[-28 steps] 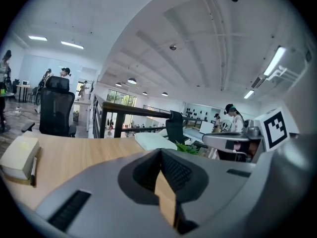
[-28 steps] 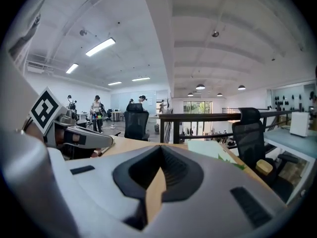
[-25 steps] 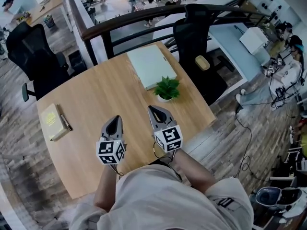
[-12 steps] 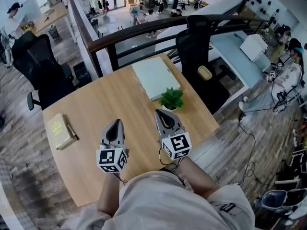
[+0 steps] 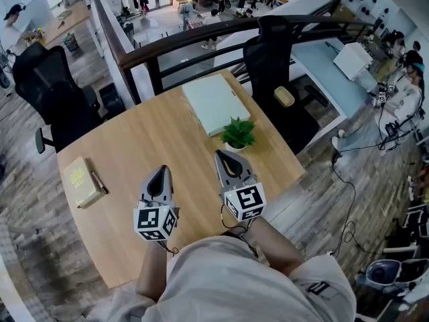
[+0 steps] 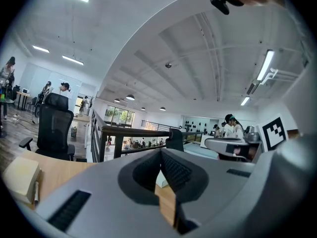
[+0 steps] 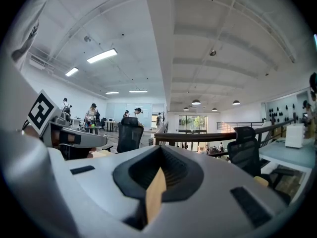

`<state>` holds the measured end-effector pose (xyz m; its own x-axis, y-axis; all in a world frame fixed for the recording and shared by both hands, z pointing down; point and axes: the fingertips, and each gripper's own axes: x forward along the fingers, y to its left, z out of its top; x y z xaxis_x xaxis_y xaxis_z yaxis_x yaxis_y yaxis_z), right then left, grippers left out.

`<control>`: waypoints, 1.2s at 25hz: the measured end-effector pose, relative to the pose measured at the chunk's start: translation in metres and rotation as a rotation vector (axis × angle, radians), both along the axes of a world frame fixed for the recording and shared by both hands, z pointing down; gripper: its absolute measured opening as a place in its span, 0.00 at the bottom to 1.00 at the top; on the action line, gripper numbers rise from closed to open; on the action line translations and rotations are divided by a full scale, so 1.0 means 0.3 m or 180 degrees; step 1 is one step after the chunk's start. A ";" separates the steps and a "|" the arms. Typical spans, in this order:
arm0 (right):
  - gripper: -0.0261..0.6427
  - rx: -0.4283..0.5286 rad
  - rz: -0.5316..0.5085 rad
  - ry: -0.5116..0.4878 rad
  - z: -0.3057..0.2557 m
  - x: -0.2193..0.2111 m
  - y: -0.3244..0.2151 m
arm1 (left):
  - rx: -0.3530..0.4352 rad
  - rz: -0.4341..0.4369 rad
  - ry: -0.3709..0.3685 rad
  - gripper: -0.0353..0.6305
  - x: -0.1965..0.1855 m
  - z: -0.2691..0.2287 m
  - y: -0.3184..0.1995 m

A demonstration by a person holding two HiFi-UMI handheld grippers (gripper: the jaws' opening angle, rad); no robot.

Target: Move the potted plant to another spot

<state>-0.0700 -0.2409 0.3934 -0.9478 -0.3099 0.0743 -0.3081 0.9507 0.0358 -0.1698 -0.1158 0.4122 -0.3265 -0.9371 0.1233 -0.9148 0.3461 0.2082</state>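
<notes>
The potted plant, spiky green leaves in a small round white pot, stands on the smooth pale-wood desk, just beside the near corner of a flat, pale-green rectangular case. Nearer the person than that case, the grey, wedge-shaped left gripper and right gripper have their ribbed jaws pressed together, holding nothing.

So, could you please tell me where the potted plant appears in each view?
Head view: potted plant on the table's right side, just beyond the right gripper.
Left gripper view: not in it.
Right gripper view: not in it.
Shared landmark: the dark railing beyond the table, in all three.
</notes>
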 end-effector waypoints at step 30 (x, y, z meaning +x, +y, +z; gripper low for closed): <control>0.04 0.0107 0.0103 0.0018 -0.025 0.059 -0.017 | -0.0010 0.0157 -0.0041 0.07 0.053 -0.006 -0.024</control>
